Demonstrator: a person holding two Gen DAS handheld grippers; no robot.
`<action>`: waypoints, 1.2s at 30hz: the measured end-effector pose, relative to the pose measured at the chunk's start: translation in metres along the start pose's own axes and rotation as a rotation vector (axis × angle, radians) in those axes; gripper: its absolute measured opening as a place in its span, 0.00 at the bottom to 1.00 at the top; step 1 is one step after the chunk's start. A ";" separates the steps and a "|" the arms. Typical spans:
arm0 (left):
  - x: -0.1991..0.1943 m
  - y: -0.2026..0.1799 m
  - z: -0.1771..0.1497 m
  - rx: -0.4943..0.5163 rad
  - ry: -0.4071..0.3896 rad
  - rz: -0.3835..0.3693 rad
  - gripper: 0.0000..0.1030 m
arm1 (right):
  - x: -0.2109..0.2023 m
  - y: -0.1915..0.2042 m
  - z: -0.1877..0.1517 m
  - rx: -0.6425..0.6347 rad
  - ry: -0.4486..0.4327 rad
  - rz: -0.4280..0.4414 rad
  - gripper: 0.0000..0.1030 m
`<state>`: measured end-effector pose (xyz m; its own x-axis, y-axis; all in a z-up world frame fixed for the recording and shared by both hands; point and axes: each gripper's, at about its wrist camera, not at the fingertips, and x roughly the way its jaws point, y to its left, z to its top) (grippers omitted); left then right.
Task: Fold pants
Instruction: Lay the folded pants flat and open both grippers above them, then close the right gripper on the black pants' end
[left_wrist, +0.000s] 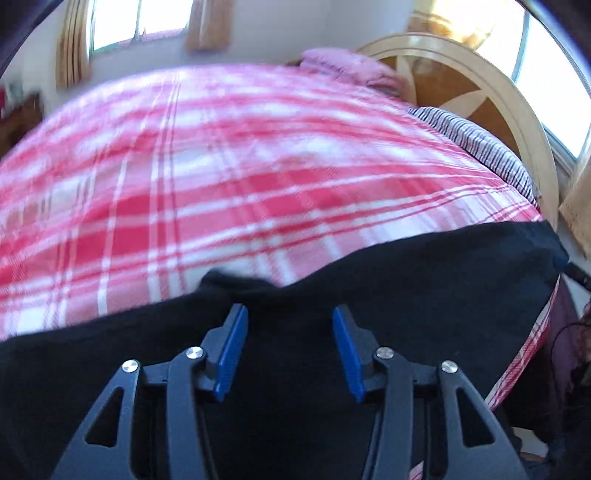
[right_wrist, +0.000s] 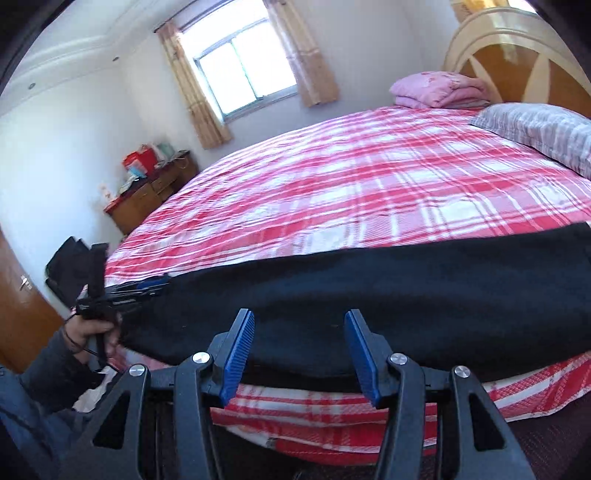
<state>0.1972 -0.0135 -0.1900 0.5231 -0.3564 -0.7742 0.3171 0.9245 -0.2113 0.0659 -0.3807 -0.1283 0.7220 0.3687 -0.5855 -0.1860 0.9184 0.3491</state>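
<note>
Left gripper (left_wrist: 290, 352) fingers spread wide over black pants (left_wrist: 406, 295), gripping nothing. Right gripper (right_wrist: 299, 356) likewise spread, empty, at the pants' near edge.

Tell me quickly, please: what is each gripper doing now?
Left gripper: open, holding nothing, over the black pants.
Right gripper: open, holding nothing, at the pants' near edge.

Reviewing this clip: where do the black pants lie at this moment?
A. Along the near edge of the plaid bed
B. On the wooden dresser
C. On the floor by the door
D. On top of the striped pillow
A: the black pants stretch along the near edge of the plaid bed, just ahead of the open right gripper.
</note>
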 end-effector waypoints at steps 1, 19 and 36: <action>0.001 0.004 0.000 -0.020 -0.011 -0.021 0.49 | 0.001 -0.002 0.000 0.011 0.003 -0.002 0.52; -0.005 -0.142 0.013 0.281 -0.049 -0.159 0.74 | -0.087 -0.094 0.010 0.242 -0.242 -0.297 0.52; 0.036 -0.190 -0.007 0.347 -0.003 -0.157 0.74 | -0.111 -0.203 -0.035 0.756 -0.201 -0.161 0.52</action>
<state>0.1501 -0.2011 -0.1825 0.4487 -0.4910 -0.7467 0.6426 0.7580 -0.1123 0.0005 -0.6029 -0.1601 0.8214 0.1411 -0.5527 0.3807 0.5860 0.7153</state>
